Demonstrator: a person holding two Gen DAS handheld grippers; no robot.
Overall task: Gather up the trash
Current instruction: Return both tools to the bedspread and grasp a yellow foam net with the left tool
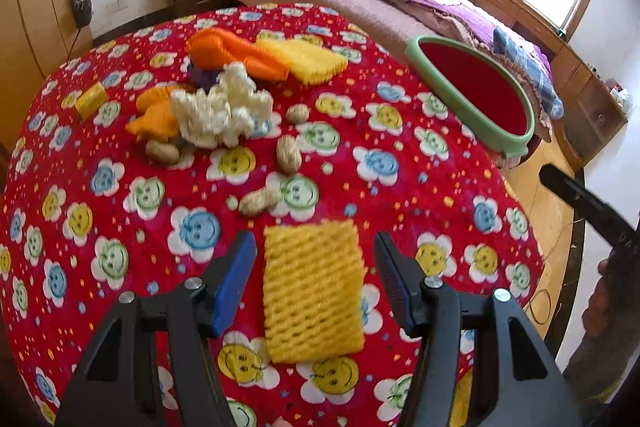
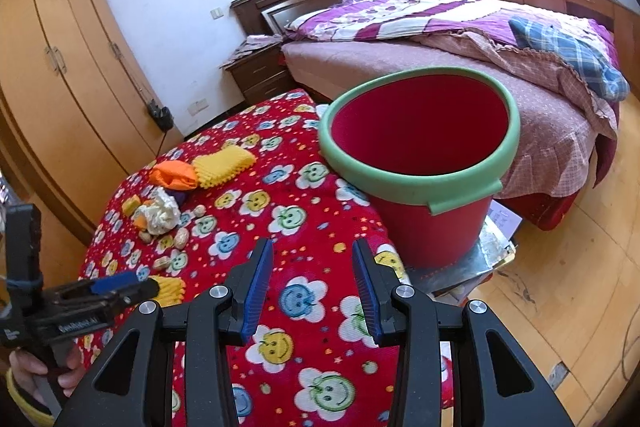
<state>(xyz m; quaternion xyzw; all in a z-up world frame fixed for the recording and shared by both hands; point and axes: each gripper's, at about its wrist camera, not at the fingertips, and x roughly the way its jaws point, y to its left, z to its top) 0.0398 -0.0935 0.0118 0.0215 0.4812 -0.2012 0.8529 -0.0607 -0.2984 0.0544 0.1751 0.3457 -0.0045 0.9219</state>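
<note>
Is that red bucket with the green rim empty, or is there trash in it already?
Cannot tell fully: the red bucket stands upright, and only bare red wall shows inside; its bottom is hidden.

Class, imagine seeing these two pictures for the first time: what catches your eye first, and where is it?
The red bucket with its green rim, standing off the table's right edge. Next, the yellow foam net lying between the open left tool fingers on the red smiley-flower tablecloth, with a heap of foam scraps and peanuts beyond.

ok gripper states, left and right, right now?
Left gripper: open, straddling the yellow foam net, not closed on it.
Right gripper: open, holding nothing.
</note>
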